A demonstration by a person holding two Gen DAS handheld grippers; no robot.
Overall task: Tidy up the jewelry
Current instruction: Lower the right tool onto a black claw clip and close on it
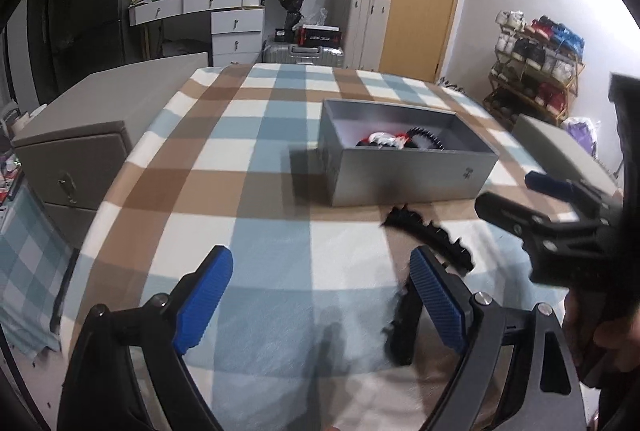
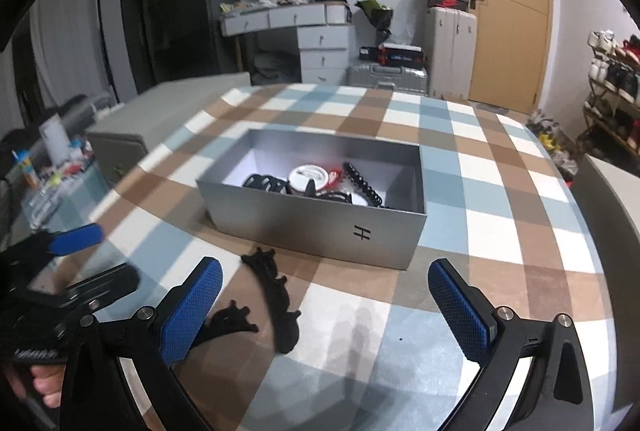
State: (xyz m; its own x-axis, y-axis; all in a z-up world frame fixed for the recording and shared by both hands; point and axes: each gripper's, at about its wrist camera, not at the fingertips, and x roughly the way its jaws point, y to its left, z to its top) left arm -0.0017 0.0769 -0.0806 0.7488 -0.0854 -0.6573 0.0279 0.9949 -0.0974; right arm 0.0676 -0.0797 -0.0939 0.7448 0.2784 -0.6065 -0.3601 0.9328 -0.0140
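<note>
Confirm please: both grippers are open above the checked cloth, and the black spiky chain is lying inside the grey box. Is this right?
Not quite. The black spiky chain lies on the checked cloth in front of the grey box, not inside it; the right wrist view shows this clearly. The left gripper and right gripper are open.

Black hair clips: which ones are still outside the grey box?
The black clip lying on the plaid cloth just in front of the grey box, by the left gripper. The other black clips lie inside the box.
</note>
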